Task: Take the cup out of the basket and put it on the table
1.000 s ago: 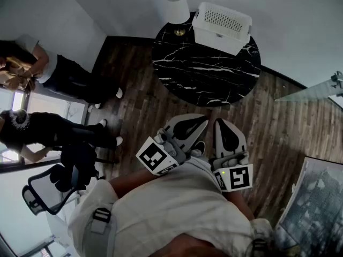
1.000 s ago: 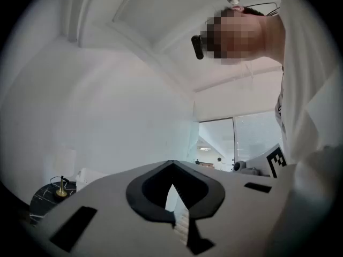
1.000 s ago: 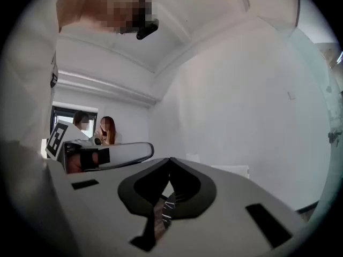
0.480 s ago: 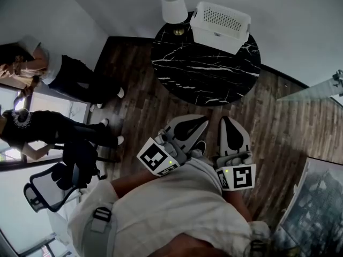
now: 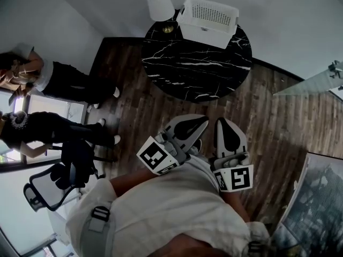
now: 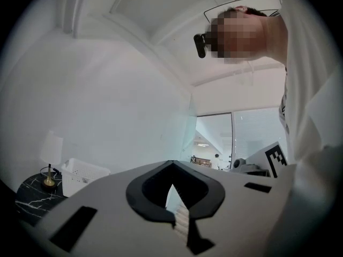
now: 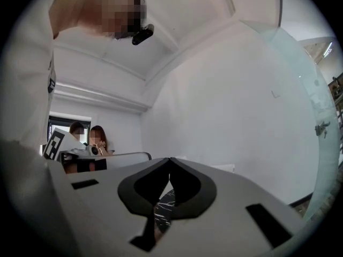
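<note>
The cup cannot be seen: the head view does not show into the basket [image 5: 208, 17]. There is one basket, white, oblong, with perforated walls. It stands at the far edge of one round black marble table [image 5: 193, 68], just beside one lamp [image 5: 159, 5] with a white shade. The rest of the tabletop is bare.

Two grippers are held close to the person's body, well apart from the table, over the wood floor [image 5: 139, 116]. The left gripper [image 5: 199, 122] has its jaws pressed together at the tips with nothing between them. The right gripper [image 5: 224, 125] is the same.

Two people [image 5: 53, 79] are at the left, near one office chair [image 5: 48, 189]. Nothing lies on the floor between the grippers and the table.
</note>
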Motion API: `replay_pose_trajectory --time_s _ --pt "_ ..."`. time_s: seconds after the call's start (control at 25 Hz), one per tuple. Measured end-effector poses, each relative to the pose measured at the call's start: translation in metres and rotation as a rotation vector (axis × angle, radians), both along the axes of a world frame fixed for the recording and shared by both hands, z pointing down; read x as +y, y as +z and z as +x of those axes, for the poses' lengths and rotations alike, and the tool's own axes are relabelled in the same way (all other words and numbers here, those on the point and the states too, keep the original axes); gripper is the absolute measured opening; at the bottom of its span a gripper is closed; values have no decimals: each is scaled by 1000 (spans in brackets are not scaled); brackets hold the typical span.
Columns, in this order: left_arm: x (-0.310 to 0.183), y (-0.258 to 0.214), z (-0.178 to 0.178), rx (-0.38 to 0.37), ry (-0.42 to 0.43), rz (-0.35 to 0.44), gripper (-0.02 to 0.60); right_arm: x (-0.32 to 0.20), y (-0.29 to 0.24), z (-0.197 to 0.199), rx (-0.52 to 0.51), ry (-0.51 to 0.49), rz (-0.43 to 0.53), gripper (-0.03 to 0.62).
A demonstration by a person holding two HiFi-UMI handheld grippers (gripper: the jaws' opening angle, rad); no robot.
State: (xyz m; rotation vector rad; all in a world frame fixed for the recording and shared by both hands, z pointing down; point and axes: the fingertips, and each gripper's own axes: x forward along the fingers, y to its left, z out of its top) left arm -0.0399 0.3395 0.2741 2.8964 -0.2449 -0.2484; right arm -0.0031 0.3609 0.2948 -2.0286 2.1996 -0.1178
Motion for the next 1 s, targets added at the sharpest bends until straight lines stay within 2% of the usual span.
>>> replay_pose_trajectory --time_s 0.24,0.56,0.8,1.0 --pt "6 -4 13 -2 -7 6 6 7 -1 13 -9 -2 8 9" --pt "-29 2 17 1 -49 -8 6 -26 4 15 -3 -38 -8 9" --pt "-82 5 24 29 -56 -20 6 -80 4 19 38 -53 -15 9" --pt "-152 6 25 51 -75 -37 6 -147 5 18 72 -77 -38 9"
